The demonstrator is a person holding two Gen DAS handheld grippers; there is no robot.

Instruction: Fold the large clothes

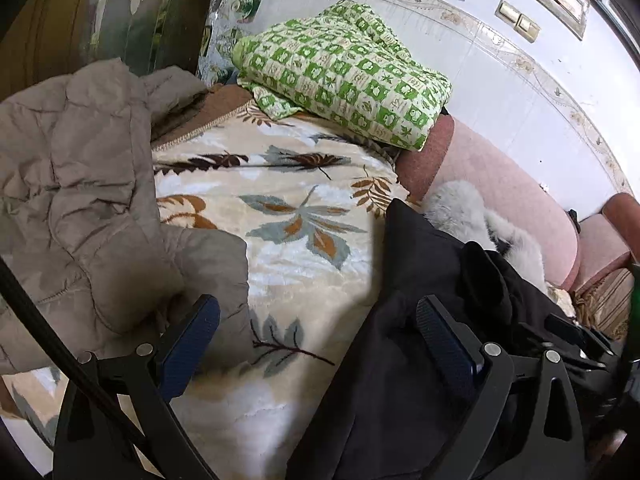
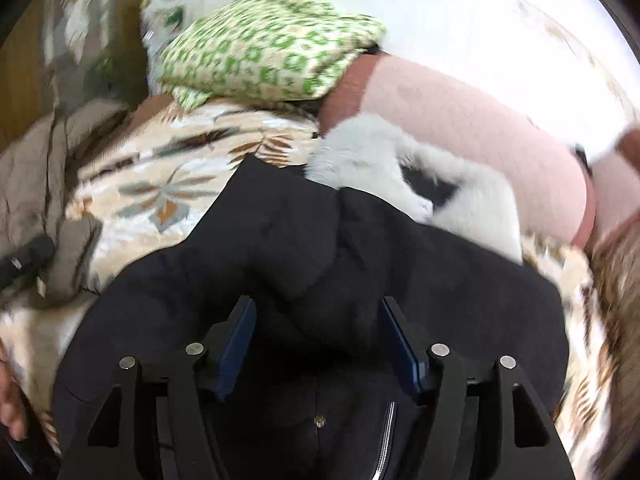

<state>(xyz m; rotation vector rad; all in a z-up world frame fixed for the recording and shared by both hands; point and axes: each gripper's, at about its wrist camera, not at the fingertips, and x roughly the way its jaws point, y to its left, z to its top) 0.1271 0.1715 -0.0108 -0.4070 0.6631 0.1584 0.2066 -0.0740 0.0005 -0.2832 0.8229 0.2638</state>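
Observation:
A black hooded coat (image 2: 304,240) lies on a leaf-patterned blanket (image 2: 132,184), its white fur hood trim (image 2: 372,152) toward the sofa back and a zipper showing near the bottom edge. My right gripper (image 2: 320,320) hovers over the coat's collar area, open, with a hump of black fabric between the blue pads (image 2: 240,340) but not pinched. In the left wrist view my left gripper (image 1: 316,332) stands wide open over the blanket (image 1: 304,248). One of its fingers is by the hem of a taupe puffer jacket (image 1: 80,200), the other over the black coat (image 1: 400,380).
A folded green-and-cream checked quilt (image 1: 344,72) sits at the back on the pink sofa backrest (image 1: 500,184). A dark cabinet (image 1: 100,20) stands at far left and a white wall behind. A person's hand (image 2: 12,412) shows at the lower left edge.

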